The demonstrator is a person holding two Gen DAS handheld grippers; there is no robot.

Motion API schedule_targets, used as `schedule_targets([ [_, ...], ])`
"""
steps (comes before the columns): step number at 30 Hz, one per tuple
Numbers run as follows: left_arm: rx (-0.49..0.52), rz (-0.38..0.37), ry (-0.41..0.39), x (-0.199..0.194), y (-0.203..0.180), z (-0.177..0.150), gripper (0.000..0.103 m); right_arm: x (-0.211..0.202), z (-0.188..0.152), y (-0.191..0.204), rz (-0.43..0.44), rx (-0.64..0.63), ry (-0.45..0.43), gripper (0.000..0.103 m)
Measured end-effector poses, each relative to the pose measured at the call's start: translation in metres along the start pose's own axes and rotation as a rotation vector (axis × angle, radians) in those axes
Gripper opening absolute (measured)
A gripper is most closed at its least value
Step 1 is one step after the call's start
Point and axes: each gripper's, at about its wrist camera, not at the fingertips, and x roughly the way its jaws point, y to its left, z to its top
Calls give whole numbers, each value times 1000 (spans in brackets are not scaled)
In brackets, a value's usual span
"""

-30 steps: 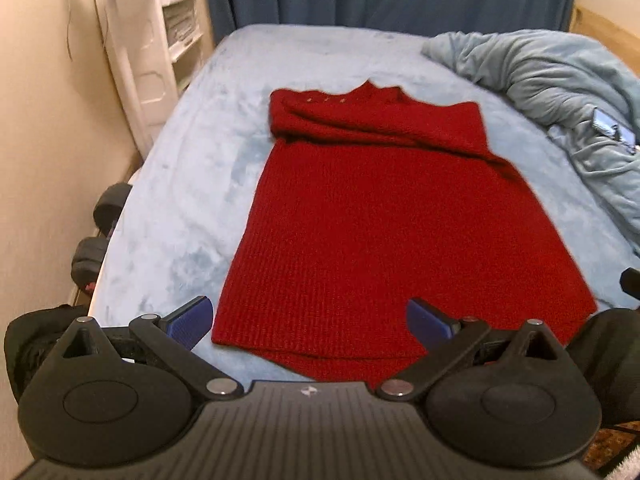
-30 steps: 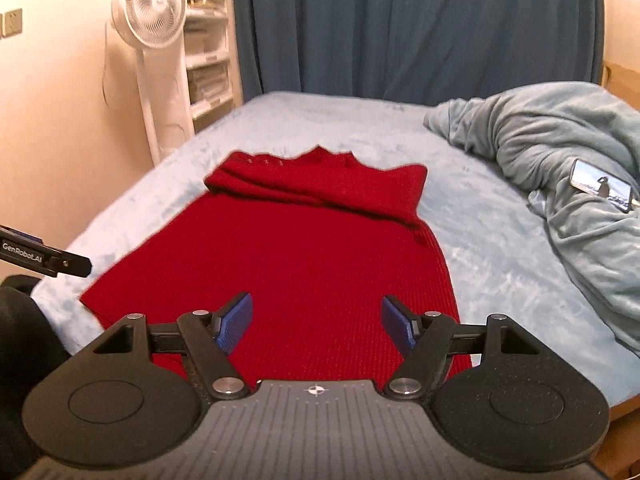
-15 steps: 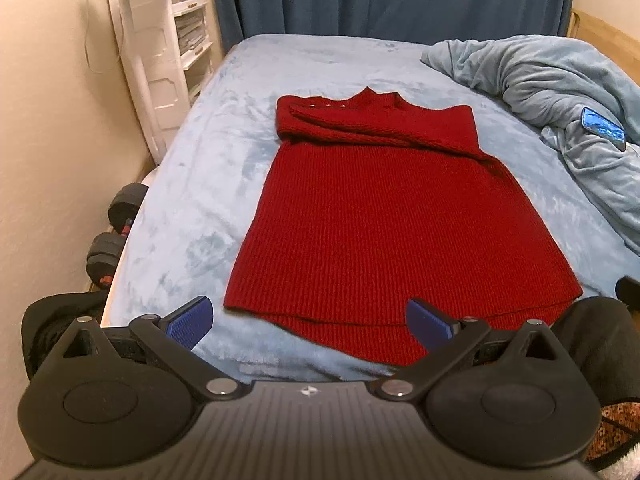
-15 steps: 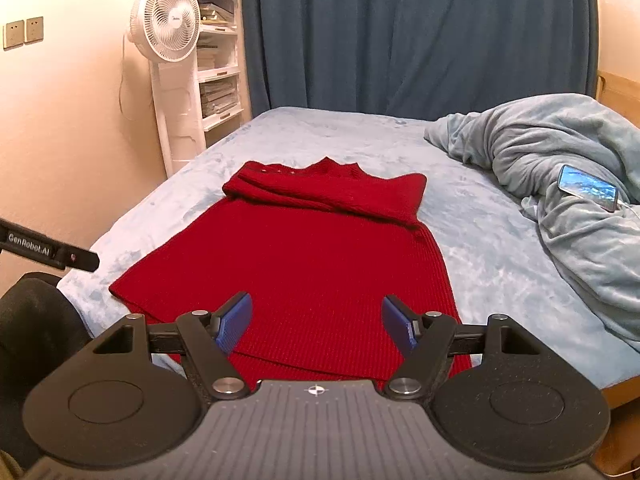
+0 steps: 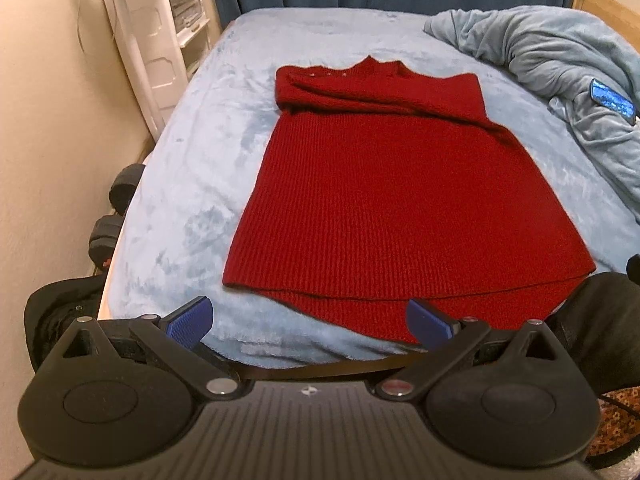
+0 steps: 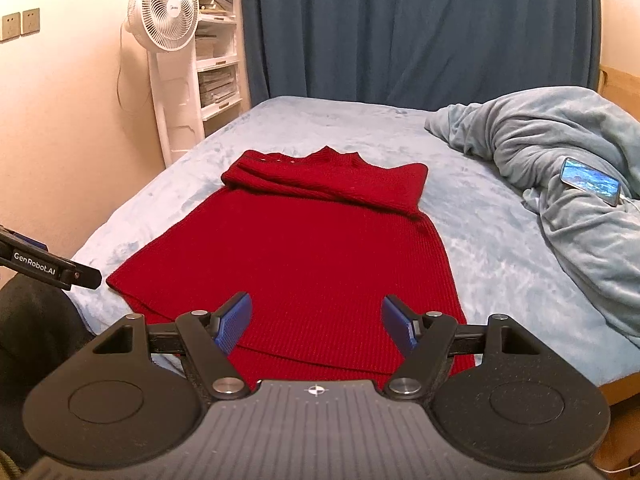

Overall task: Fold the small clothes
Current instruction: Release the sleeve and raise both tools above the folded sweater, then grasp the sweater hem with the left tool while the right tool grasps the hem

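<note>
A red knitted garment (image 5: 400, 192) lies flat on the pale blue bed (image 5: 192, 184), neck end far from me, with its sleeves folded across the chest. Its hem is the near edge. My left gripper (image 5: 308, 320) hovers open just short of the hem, nothing between its blue pads. In the right wrist view the same garment (image 6: 304, 248) spreads ahead, and my right gripper (image 6: 316, 320) stands open above the hem's near right part, holding nothing. The tip of the left gripper's finger (image 6: 52, 270) shows at the left edge there.
A bunched grey-blue blanket (image 6: 560, 168) with a phone (image 6: 590, 181) on it fills the bed's right side. A white fan (image 6: 166, 20) and shelves stand by the left wall, dumbbells (image 5: 116, 208) lie on the floor, and a dark curtain (image 6: 420, 32) hangs behind.
Both grippers have drawn back a little from the garment, so its hem now shows fully ahead of the fingertips. The garment has not moved, and both grippers stay open.
</note>
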Motion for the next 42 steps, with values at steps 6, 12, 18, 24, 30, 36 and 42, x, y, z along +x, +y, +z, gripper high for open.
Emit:
schedule_targets([
  [6, 9, 18, 35, 13, -3, 2, 103, 9, 0, -2, -2, 8, 26, 74],
  [12, 15, 23, 71, 26, -6, 4, 103, 17, 0, -5, -6, 13, 46, 74],
  [18, 12, 27, 106, 40, -8, 5, 103, 28, 1, -7, -8, 16, 69, 74],
  [24, -32, 11, 113, 71, 11, 16, 103, 60, 7, -34, -67, 45, 96, 82],
  [30, -74, 60, 57, 124, 52, 46, 103, 122, 12, -104, -171, 229, 215, 82],
  [36, -95, 76, 153, 185, 78, 71, 103, 190, -4, -157, -191, 327, 356, 83],
  [42, -18, 58, 179, 222, 74, 76, 103, 238, -19, -193, -200, 400, 426, 83],
])
